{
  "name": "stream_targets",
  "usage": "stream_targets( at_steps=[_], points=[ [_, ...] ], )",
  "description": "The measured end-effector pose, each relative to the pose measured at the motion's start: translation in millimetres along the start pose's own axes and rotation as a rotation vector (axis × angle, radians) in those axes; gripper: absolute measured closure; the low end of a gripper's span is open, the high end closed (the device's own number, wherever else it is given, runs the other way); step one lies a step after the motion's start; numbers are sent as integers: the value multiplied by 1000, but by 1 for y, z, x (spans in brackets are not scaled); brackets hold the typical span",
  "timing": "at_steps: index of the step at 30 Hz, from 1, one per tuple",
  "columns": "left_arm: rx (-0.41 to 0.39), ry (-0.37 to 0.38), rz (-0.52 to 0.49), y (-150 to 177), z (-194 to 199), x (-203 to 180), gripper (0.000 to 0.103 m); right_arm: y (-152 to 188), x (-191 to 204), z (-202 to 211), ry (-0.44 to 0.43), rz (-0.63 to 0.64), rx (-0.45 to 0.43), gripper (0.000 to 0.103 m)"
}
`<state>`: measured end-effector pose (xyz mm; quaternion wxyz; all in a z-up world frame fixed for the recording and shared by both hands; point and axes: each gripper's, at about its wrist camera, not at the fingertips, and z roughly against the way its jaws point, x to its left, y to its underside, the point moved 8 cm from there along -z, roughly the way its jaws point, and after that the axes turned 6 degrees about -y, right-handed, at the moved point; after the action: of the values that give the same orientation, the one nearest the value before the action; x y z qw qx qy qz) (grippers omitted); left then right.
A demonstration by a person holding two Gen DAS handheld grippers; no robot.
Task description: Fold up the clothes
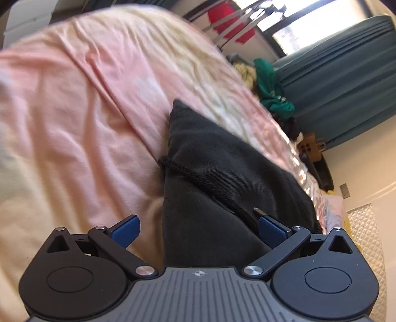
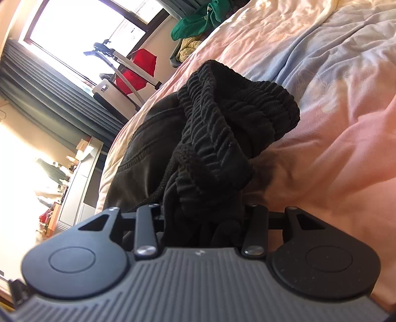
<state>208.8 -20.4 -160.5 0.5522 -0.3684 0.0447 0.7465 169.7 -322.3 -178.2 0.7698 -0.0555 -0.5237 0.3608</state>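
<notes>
One limp dark garment (image 1: 222, 173): left gripper (image 1: 198, 230) gapes over it, right gripper (image 2: 201, 223) pinches its bunched waistband (image 2: 215, 128); soft, light, best taken at hems

The black cotton trousers (image 1: 210, 178) lie on the pink and cream bed cover (image 1: 74, 123). In the left wrist view, one corner of the trousers points away from the left gripper (image 1: 199, 231), whose fingers stand apart on either side of the fabric. A braided black drawstring (image 1: 198, 178) runs across the trousers. In the right wrist view, the ribbed elastic waistband (image 2: 222, 119) is bunched directly ahead of the right gripper (image 2: 201, 223), with fabric between its arms. Beyond the bed's far edge lies a green garment (image 2: 198, 19), with a red cloth (image 2: 138, 71) hung on a metal stand near the window (image 2: 81, 29).
</notes>
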Motion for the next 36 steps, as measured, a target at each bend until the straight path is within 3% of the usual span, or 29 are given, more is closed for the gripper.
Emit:
stream_targets(
  at_steps=[3, 6, 9, 22, 30, 36],
  points=[
    [54, 78, 14, -2, -26, -1, 0, 0, 0, -1, 3, 2, -1, 58],
    [41, 112, 3, -3, -30, 0, 2, 0, 1, -2, 6, 8, -6, 58],
    [18, 114, -32, -4, -28, -1, 20, 1, 3, -3, 19, 23, -14, 58],
    [-107, 52, -100, 5, 7, -16, 58, 5, 27, 14, 34, 127, -82, 69],
    [-172, 63, -110, 31, 68, -48, 63, -1, 50, 65, -34, 153, -122, 73],
    [-198, 73, -108, 13, 72, -120, 63, -40, 55, 98, -74, 136, -173, 73]
  ],
)
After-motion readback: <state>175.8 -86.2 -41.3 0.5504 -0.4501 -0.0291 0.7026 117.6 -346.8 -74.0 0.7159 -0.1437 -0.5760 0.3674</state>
